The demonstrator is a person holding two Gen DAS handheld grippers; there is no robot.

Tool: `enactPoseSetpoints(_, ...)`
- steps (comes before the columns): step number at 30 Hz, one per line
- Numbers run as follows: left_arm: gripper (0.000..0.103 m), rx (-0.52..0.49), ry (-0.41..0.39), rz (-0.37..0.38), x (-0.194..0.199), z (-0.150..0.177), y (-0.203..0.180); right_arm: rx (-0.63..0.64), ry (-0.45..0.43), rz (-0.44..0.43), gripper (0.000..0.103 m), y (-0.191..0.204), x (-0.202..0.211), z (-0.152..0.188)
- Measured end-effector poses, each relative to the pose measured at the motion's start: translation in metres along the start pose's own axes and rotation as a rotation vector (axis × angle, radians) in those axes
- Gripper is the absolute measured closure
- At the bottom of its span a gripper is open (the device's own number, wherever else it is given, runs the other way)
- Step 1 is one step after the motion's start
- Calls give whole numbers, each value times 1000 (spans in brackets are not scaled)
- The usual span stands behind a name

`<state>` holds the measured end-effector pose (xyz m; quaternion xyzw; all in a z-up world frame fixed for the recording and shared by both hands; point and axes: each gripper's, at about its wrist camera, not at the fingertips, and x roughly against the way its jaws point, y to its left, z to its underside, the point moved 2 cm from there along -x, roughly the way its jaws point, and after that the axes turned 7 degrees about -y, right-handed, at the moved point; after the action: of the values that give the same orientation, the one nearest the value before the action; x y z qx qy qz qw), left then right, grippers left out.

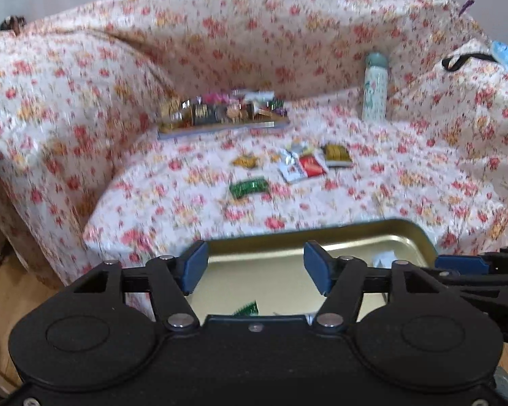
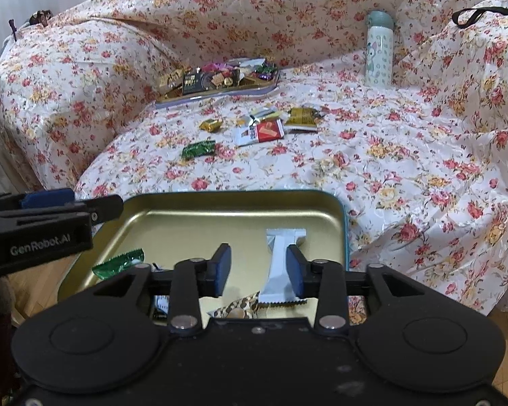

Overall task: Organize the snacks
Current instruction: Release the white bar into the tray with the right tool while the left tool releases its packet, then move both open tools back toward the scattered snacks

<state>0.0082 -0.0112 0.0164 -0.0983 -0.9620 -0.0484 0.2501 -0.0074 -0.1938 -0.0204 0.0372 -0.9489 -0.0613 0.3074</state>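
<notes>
Both grippers parted and empty over the gold tin point(image 2: 186, 218) at the sofa's front edge, right gripper point(image 2: 259, 272) above a white wrapper point(image 2: 281, 264), left gripper point(image 1: 255, 265) nearer the green candy point(image 1: 249, 186) lying crosswise farther back.

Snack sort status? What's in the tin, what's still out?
Done: gold tin holds a white wrapper, a green candy and a leopard-print pack. In hand: nothing; left gripper and right gripper open over it. Left: five loose snacks on the floral cover.
</notes>
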Motion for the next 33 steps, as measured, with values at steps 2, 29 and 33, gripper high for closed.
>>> enactPoseSetpoints(2, 35, -9, -33, 2, 1, -5, 1, 0, -14, 4, 53, -1, 2, -2)
enactPoseSetpoints(29, 14, 39, -271, -120, -57, -63, 58, 63, -350, 47, 0, -7, -11, -84)
enactPoseSetpoints(33, 14, 45, -263, -128, -74, -69, 62, 92, -385, 86, 0, -9, -22, -95)
